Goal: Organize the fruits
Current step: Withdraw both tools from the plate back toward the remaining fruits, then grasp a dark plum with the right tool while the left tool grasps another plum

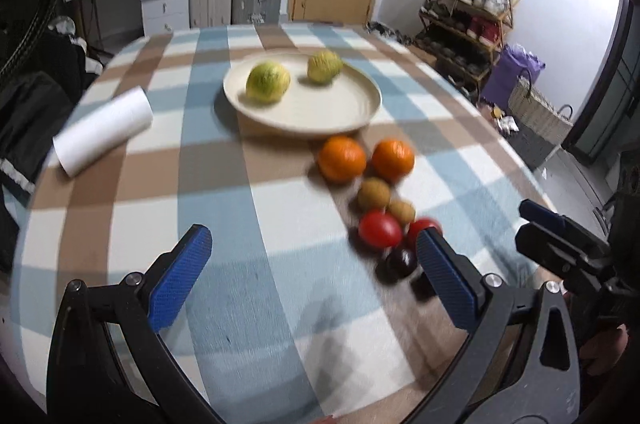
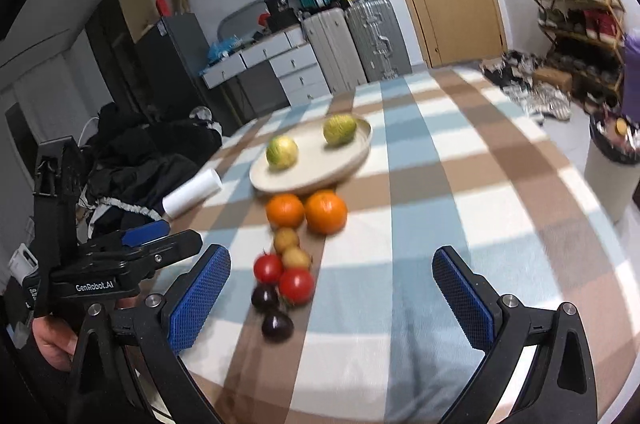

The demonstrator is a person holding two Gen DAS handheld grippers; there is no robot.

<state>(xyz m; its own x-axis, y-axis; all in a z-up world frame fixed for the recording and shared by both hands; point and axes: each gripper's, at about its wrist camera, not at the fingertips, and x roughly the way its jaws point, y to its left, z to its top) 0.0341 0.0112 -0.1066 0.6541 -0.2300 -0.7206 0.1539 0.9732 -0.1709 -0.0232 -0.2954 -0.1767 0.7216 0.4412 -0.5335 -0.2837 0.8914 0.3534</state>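
Observation:
A cream plate (image 1: pixel 344 108) (image 2: pixel 352 148) holds two yellow-green fruits (image 1: pixel 267 82) (image 2: pixel 282 152). In front of it on the checked tablecloth lie two oranges (image 1: pixel 342 159) (image 2: pixel 325 211), two small brown fruits (image 1: pixel 374 195) (image 2: pixel 286 239), two red tomatoes (image 1: pixel 379 230) (image 2: pixel 296 285) and two dark plums (image 1: pixel 400 263) (image 2: pixel 277 324). My left gripper (image 1: pixel 316 244) is open and empty, low over the table left of the fruit row. My right gripper (image 2: pixel 332 264) is open and empty, just right of the row.
A white paper roll (image 1: pixel 103 130) (image 2: pixel 193 193) lies at the table's left. Dark clothes (image 2: pixel 132 160) are heaped beyond the left edge. Suitcases, drawers, a door and a shoe rack (image 1: pixel 468 8) stand behind the table. The other gripper shows at each view's side.

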